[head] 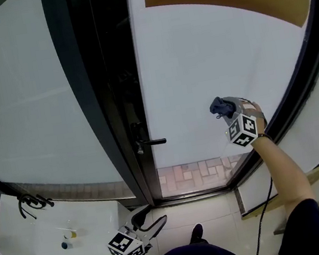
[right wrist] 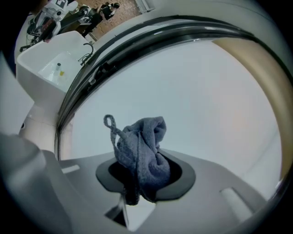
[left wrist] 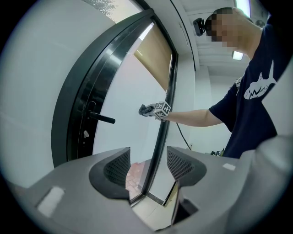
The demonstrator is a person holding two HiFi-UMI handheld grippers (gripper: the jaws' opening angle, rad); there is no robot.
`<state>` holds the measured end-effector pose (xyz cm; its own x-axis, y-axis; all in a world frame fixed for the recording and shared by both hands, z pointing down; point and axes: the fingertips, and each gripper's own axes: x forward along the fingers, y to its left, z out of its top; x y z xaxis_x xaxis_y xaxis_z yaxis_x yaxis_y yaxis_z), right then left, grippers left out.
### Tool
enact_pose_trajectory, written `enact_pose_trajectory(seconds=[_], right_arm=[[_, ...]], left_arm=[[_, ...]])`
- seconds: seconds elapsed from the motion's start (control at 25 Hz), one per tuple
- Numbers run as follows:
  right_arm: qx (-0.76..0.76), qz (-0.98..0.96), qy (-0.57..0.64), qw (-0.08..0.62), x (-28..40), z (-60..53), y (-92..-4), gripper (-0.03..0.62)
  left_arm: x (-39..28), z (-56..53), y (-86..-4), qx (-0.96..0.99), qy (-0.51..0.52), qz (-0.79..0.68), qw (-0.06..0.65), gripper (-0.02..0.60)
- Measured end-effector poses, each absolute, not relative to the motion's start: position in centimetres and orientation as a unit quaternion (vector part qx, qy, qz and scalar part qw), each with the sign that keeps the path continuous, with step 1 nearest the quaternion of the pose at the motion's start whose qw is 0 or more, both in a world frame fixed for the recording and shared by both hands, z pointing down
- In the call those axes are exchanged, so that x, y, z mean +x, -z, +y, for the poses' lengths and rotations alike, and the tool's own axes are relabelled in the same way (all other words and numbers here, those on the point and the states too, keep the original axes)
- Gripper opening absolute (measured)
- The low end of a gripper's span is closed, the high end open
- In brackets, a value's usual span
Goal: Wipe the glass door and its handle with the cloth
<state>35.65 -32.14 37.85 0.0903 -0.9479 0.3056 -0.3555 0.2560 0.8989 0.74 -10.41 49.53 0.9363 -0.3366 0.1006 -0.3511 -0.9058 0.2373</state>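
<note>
My right gripper (right wrist: 144, 176) clamps the cloth (right wrist: 142, 153) at the door (head: 196, 57), mid-pane. The handle (head: 153, 142) looks not yet wiped. My left gripper (left wrist: 147, 167) gapes empty.

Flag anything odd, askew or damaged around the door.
Nothing stands out. The right gripper holds the bunched cloth up by the glass door, the handle sits level, and the left gripper hangs open and empty low down.
</note>
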Motion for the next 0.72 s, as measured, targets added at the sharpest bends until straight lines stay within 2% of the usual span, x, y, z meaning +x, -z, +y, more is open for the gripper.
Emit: enact_pose_trajectory(seconds=[0.12,0.24,0.52,0.72], right_arm=[[0.557,-0.617,0.271,0.484,36.0,-31.7,-37.6,0.127],[0.554,-0.644,0.273,0.452,33.4,-31.4,-37.2,0.127],[0.483,-0.756,0.263,0.355,18.8,-33.5,-36.4,0.127],[0.438,-0.783,0.293,0.332,9.4,-35.2,-35.5,0.127]], left_arm=[[0.7,-10.3,-49.4,0.975,-0.029,-0.179,0.127,0.247],[0.4,-10.1,-49.7,0.974,-0.029,-0.184,0.129,0.247],[-0.3,-9.9,-49.5,0.971,-0.02,-0.203,0.128,0.247],[-1.5,-9.7,-49.4,0.968,-0.016,-0.217,0.128,0.247]])
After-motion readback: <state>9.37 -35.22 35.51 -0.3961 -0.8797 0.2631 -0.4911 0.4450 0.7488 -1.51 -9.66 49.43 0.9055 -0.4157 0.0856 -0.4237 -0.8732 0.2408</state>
